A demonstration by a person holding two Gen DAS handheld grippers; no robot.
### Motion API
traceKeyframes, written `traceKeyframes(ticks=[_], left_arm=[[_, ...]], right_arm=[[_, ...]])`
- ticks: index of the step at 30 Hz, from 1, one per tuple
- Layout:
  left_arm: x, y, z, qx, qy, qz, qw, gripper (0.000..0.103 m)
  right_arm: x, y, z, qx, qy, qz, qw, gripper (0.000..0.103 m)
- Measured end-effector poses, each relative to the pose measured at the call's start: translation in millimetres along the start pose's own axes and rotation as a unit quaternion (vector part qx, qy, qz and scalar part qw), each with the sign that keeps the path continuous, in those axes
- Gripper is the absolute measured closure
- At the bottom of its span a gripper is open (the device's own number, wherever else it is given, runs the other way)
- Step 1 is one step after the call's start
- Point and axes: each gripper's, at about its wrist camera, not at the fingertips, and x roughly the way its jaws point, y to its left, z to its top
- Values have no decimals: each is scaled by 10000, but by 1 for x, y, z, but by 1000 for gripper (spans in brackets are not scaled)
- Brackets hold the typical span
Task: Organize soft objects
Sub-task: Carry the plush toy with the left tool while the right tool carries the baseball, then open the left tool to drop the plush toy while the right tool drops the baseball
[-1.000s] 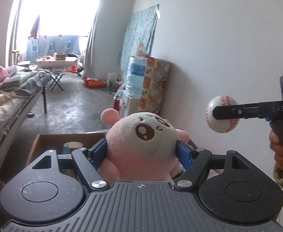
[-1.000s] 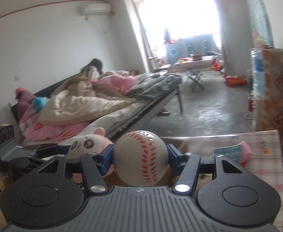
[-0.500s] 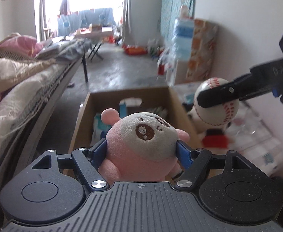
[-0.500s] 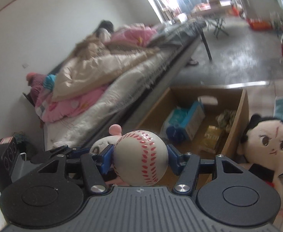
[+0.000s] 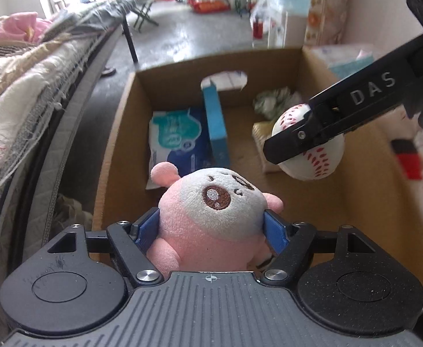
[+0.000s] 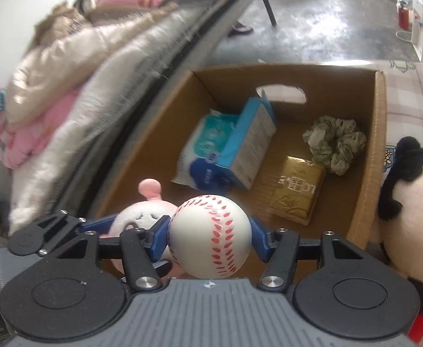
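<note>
**Two soft toys held above the box, not yet put in**

The open brown cardboard box [image 6: 370, 156] with a cut-out handle hole stood on the floor beside the bed [image 6: 101, 92]. Some things lay already in it: a soft plastic pack of tissues in white, teal and blue [image 6: 205, 150], a stiff light-blue carton [image 6: 254, 144] leaning on that pack, a flat golden foil packet [image 6: 295, 190], and a crumpled grey-green fabric scrunchie [image 6: 338, 144].

Two objects were on the way in. The left gripper [image 5: 211, 222] was clamped on the round pink and white plush animal [image 5: 211, 211]; its blue pads pressed into the fuzzy sides, so the body bulged a little between them. The right gripper [image 6: 210, 240] was closed around the smooth white baseball with red stitches [image 6: 210, 237], and the ball kept its round shape. Both toys hung over the near part of the box, side by side and close, the ball above the golden packet. I judged that the release of both was the step remaining.

Outside the box, touching its right wall, waited a big plush doll with black hair and a pale face [image 6: 408, 202]; its lower part looked red, though the edge of the view was too distorted to be sure. It probably remained to be stored.
</note>
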Motion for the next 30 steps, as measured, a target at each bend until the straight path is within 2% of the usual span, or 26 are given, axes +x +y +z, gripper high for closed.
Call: traceKeyframes(ticks=[7,14,23,25,30], left_arm=[[26,2,1,386,521,-132,9978,26],[41,-6,-2,867,835,127,9926,23],[44,0,5,777,898,140,9928,18],[45,2,6,757,915,173,9928,18],[41,3,6,717,878,164,9934,17]], right_arm=[[43,-2,8,-43,566,-297,9979,42],[75,-6,10,37,892,-498,9948,42],[92,-7,12,133,1050,-398,9936,41],[92,-6,12,113,1028,-458,9936,36],[91,-4,14,83,937,-444,9946,33]])
